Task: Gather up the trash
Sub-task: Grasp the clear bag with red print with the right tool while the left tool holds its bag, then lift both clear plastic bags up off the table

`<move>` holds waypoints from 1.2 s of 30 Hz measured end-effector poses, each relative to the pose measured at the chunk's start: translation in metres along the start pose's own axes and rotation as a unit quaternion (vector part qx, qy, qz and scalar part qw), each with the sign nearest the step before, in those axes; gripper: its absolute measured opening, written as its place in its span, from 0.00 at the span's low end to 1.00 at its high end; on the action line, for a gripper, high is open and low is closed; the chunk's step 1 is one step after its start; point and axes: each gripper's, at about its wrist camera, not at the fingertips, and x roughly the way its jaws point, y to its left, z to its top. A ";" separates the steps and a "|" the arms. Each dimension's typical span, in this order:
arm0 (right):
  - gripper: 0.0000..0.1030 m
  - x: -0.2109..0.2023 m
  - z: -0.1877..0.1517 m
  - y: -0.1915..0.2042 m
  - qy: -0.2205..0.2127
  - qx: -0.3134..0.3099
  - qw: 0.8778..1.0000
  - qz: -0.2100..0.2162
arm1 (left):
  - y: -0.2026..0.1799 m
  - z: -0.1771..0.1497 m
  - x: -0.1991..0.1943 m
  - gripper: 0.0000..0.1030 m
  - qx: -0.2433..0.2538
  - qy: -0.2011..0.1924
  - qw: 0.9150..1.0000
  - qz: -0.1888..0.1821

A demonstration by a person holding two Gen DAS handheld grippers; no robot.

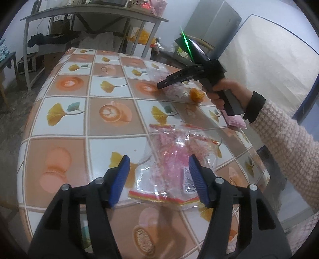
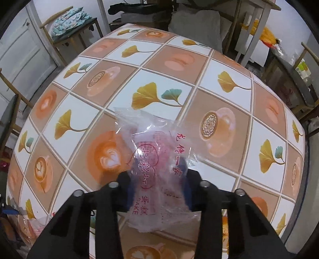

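A clear crumpled wrapper with pink and red print (image 1: 171, 143) lies on the patterned table (image 1: 65, 123). My left gripper (image 1: 159, 159) hovers just above its near end, blue pads open on either side and not touching it. Farther right, a hand holds my right gripper (image 1: 161, 84) pointing down onto a second clear cake wrapper (image 1: 153, 72). In the right wrist view, that wrapper (image 2: 151, 139) is bunched between the jaws of my right gripper (image 2: 159, 175), which are shut on it; it hides the pads.
An orange peel or fruit (image 1: 196, 95) sits beside the far wrapper, with a pink object (image 1: 234, 120) at the table's right edge. A grey metal desk (image 1: 89, 14) stands behind the table. A wooden chair with a cushion (image 2: 69, 18) stands at the far left.
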 end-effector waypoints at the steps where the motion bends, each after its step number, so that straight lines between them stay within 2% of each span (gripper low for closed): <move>1: 0.25 -0.001 0.000 0.001 -0.002 0.002 1.000 -0.001 | -0.002 0.000 0.000 0.60 0.002 0.000 1.000 -0.001; 5: 0.21 -0.025 -0.007 0.001 -0.034 0.017 0.999 0.002 | -0.009 0.003 0.003 0.70 0.015 0.005 1.000 -0.005; 8: 0.21 -0.064 -0.023 0.005 -0.079 0.027 0.996 0.008 | -0.020 0.003 0.005 0.80 0.038 0.011 0.999 -0.012; 12: 0.21 -0.126 -0.067 0.009 -0.141 0.039 0.989 0.014 | -0.039 -0.001 0.011 0.83 0.085 0.028 0.996 -0.018; 15: 0.21 -0.150 -0.102 0.009 -0.161 0.062 0.985 0.022 | -0.052 -0.008 0.015 0.84 0.121 0.045 0.991 -0.020; 19: 0.21 -0.160 -0.158 0.008 -0.169 0.103 0.979 0.041 | -0.072 -0.025 0.014 0.84 0.200 0.052 0.978 -0.016; 22: 0.21 -0.157 -0.192 0.005 -0.171 0.138 0.974 0.059 | -0.085 -0.040 0.015 0.84 0.267 0.050 0.962 0.017; 24: 0.21 -0.151 -0.212 0.001 -0.171 0.167 0.968 0.074 | -0.094 -0.049 0.019 0.84 0.313 0.048 0.947 0.049; 25: 0.21 -0.147 -0.220 -0.001 -0.168 0.182 0.965 0.081 | -0.096 -0.052 0.020 0.83 0.325 0.047 0.942 0.061; 28: 0.21 -0.137 -0.243 -0.006 -0.164 0.217 0.958 0.096 | -0.104 -0.059 0.025 0.70 0.365 0.047 0.926 0.083; 33: 0.21 -0.128 -0.262 -0.007 -0.166 0.245 0.948 0.115 | -0.104 -0.057 0.033 0.55 0.377 0.054 0.920 0.099; 36: 0.21 -0.127 -0.266 -0.006 -0.169 0.251 0.945 0.121 | -0.105 -0.060 0.039 0.45 0.390 0.058 0.912 0.115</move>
